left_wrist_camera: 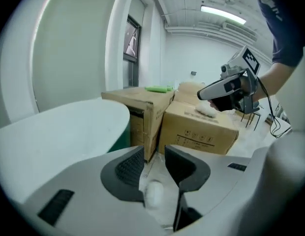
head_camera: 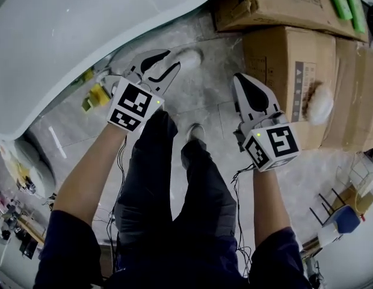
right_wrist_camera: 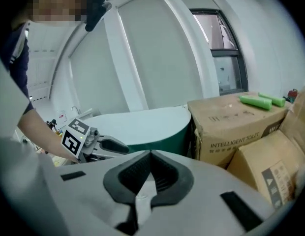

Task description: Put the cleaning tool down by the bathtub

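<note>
Tool (head_camera: 95,95), seemingly already set down, is lying by the bathtub (head_camera: 66,41), just beside the open, empty left fingers (head_camera: 151,59); right fingers (head_camera: 254,95) are being held closed, empty.

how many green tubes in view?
2. Tube one and tube two lie side by side on the far box. Others may be hidden beyond the frame edge.
</note>
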A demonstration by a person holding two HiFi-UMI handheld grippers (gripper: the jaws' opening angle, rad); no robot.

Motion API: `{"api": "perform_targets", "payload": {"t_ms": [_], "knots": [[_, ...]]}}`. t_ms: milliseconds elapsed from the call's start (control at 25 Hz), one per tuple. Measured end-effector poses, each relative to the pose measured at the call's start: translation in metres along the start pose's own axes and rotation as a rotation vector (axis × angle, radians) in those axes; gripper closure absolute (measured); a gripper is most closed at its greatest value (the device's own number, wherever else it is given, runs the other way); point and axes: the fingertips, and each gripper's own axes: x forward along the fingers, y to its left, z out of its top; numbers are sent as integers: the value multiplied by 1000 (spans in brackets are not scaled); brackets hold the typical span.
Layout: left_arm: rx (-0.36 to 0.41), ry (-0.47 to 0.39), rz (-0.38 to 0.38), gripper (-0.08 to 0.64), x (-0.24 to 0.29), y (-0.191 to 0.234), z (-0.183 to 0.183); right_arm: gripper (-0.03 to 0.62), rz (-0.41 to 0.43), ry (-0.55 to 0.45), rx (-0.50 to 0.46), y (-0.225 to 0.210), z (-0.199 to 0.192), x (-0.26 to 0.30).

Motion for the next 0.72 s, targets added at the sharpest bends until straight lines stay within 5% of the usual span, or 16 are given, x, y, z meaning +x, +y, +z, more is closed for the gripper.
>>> {"api": "perform_targets", "payload": {"t_ms": [360, 720], "knots": [[18, -121, 87, 410, -121, -2, 123, 588, 17, -87, -64, 45, 118, -67], [-38, -201, 139, 410, -218, -42, 191, 588, 28, -154, -80, 84, 192, -132]]}}
